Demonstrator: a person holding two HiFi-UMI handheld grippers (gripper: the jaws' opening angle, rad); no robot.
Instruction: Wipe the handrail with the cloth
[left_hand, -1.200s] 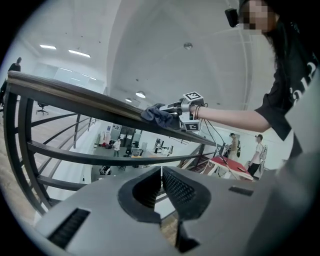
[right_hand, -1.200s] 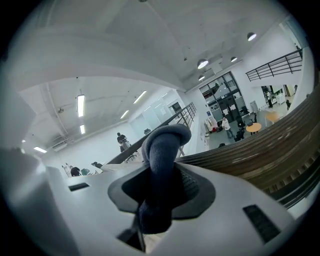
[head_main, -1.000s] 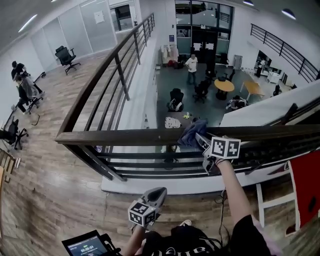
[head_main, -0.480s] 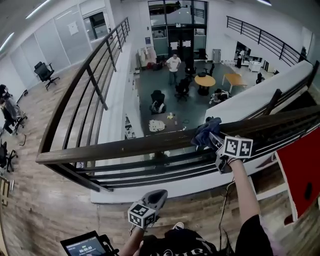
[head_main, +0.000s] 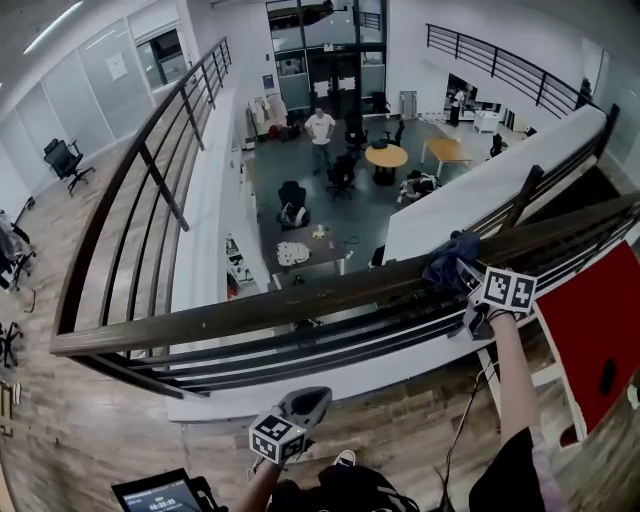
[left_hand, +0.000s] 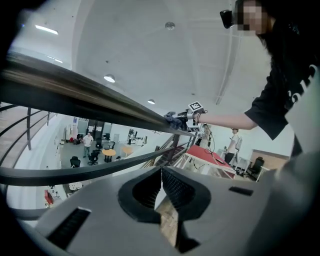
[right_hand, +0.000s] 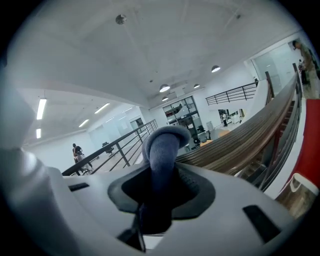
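The dark wooden handrail (head_main: 300, 300) crosses the head view from lower left up to the right. A blue cloth (head_main: 450, 262) is bunched on top of it at the right, and my right gripper (head_main: 466, 276) is shut on that cloth, pressing it to the rail. From the right gripper view the cloth (right_hand: 162, 150) sticks up between the jaws with the handrail (right_hand: 240, 140) running off to the right. My left gripper (head_main: 316, 397) hangs low, well short of the rail, shut and empty. Its own view shows the handrail (left_hand: 90, 102) overhead and the cloth (left_hand: 172, 120) far along it.
Black metal bars (head_main: 300, 345) run under the rail. Beyond it is a drop to a lower floor with tables, chairs and a person (head_main: 320, 128). A red panel (head_main: 590, 330) stands at the right, a tablet screen (head_main: 160, 492) at the bottom left.
My right gripper has slid the cloth to the right along the handrail. The head view has swung with it. The left gripper stays low and shut.
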